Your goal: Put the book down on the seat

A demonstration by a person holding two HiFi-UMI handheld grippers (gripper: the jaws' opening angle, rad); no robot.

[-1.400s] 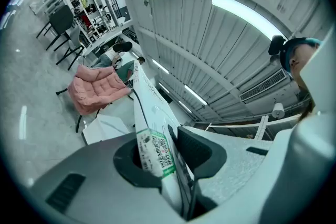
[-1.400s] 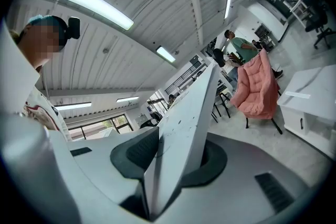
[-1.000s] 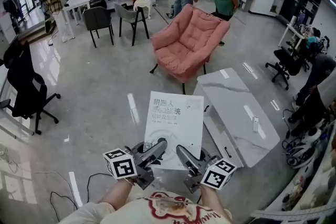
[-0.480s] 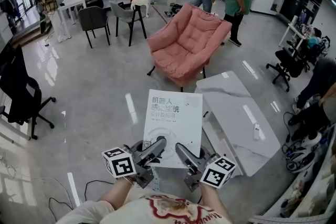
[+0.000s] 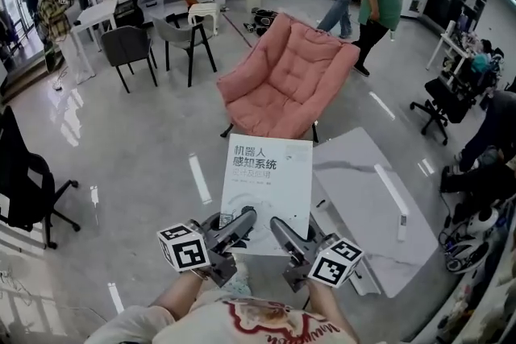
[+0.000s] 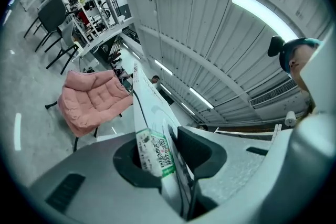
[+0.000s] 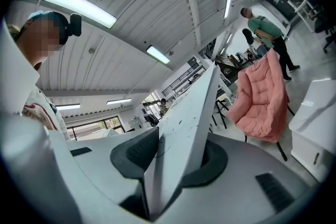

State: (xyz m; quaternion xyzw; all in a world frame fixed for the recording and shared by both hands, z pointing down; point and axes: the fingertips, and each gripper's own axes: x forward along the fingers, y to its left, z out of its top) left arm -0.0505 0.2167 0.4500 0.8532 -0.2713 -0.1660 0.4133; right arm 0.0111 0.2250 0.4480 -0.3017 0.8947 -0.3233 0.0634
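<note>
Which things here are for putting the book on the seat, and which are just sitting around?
For the job:
white book, clamped by the left tongs and the right tongs
pink chair, whose seat is ahead of the book

Just lying about:
white marble table
dark grey chair
black office chair

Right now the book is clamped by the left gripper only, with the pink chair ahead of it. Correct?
Wrong on one count: both hold it. The left gripper and the right gripper each clamp the book's near edge; the right gripper view shows the cover pinched between its jaws. The pink chair is ahead.
</note>
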